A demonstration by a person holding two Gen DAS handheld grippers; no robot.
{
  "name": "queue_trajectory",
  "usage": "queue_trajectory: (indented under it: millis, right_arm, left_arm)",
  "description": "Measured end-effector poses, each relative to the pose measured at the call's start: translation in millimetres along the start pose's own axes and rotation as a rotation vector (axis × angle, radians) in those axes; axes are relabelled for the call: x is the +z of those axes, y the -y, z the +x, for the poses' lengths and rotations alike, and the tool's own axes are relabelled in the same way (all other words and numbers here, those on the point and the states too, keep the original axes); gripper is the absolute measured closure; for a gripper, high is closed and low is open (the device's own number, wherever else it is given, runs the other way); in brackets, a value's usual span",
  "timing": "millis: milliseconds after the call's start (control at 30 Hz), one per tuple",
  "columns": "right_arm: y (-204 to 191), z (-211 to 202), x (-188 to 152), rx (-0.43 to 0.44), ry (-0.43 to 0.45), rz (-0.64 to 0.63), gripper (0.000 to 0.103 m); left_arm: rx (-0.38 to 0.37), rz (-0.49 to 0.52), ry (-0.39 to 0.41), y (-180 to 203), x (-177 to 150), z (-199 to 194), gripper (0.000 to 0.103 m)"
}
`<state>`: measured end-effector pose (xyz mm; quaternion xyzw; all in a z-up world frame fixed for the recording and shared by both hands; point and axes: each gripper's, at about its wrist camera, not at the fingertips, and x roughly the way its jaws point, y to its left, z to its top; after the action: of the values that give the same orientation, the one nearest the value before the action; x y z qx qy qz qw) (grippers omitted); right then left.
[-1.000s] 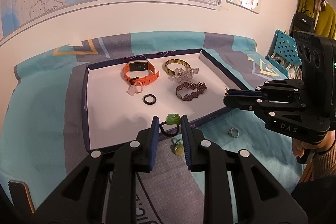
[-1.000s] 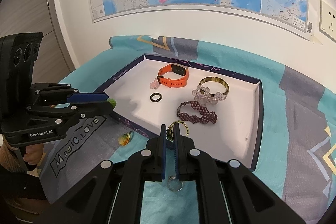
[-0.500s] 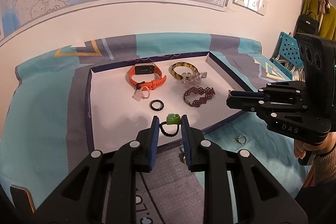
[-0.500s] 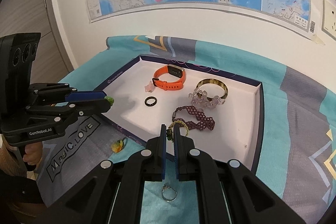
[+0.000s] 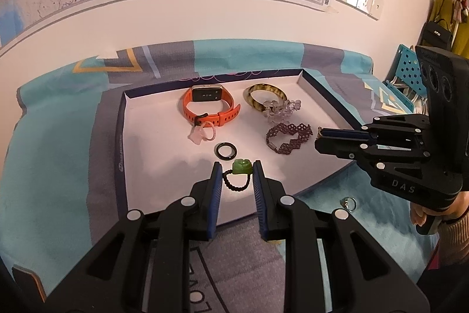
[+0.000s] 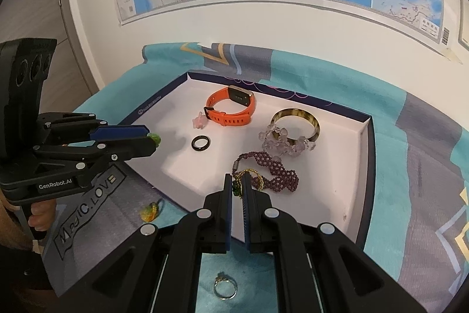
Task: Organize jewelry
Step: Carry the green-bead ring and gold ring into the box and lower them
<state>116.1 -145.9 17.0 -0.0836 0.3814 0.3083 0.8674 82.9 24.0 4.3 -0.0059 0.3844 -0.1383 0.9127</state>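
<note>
The shallow white tray (image 5: 164,181) with dark blue walls lies on a teal and grey cloth (image 5: 58,154). The left gripper (image 5: 234,170) hangs over the tray's near wall, pinching a ring of black beads with a green carved stone (image 5: 241,167). The right gripper (image 6: 238,185) is clamped on a thin gold chain ring with a dark green bead (image 6: 241,181), above the tray's near edge, just beside a purple woven bracelet (image 6: 272,169). The tray's left half and near right corner are bare. Toward its far wall lie an orange rubber watch (image 5: 209,107), an amber bangle (image 5: 263,97) and clear beads (image 5: 278,109). A glossy black ring (image 5: 225,151) sits mid-tray. Outside the near wall lies a silver ring (image 6: 224,288)
</note>
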Motion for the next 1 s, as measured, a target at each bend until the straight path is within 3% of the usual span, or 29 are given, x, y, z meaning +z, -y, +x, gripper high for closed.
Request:
queue_trajectory:
  millis: [1000]
  right_arm:
    - [10.3,39.7,6.2,-0.011,-0.092,0.003,0.095]
  left_arm:
    - [0.015,-0.069,-0.109,-6.5,12.7,58.6,0.081]
